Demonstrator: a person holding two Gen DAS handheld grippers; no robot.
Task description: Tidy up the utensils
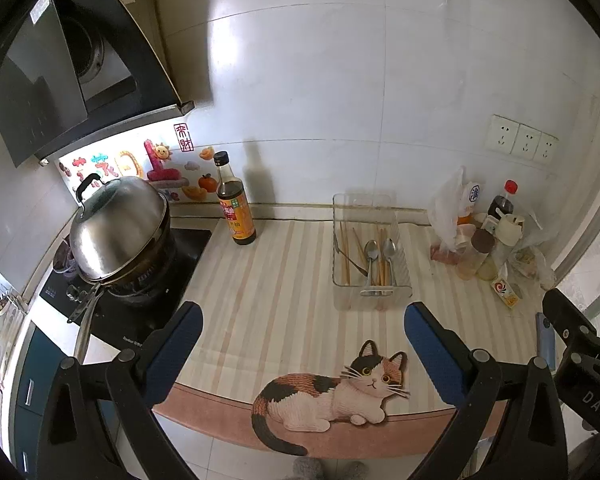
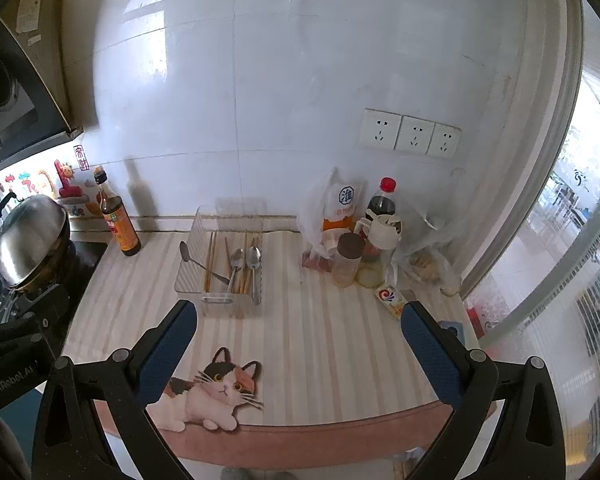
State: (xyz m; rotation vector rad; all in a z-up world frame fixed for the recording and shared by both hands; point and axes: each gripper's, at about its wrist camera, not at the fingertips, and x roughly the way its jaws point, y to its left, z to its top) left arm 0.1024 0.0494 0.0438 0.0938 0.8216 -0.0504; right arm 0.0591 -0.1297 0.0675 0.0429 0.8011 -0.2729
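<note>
Nearest the cameras, the left tool (image 1: 302, 320) and the right tool (image 2: 298, 320) are both held above the front edge of the surface (image 1: 268, 280) with their blue-padded fingers spread wide apart and nothing between them; the left tool is also seen at the left margin of the right wrist view, and the right tool at the right margin of the left wrist view. One cat-shaped picture (image 1: 332, 396) is seen lying over the front edge of the striped covering. Further back, roughly at the middle of the surface, one clear plastic tray (image 2: 224, 268) is found, in which the utensils are gathered: three metal spoons (image 2: 254, 268) can be counted, one of them lying slanted with its bowl against the tray's left wall, together with several wooden chopsticks (image 2: 210, 260) whose exact number cannot be told. To the right of the tray, one small orange-and-white carton (image 2: 391, 298), one jar with a brown lid (image 2: 348, 260) and one red-capped dark bottle (image 2: 382, 200) are grouped among plastic bags. To the left, one soy sauce bottle (image 1: 234, 204) is stood near the wall, and one lidded steel wok (image 1: 120, 228) is set on the stove. Three wall sockets (image 2: 410, 134) are mounted on the tiles behind.
</note>
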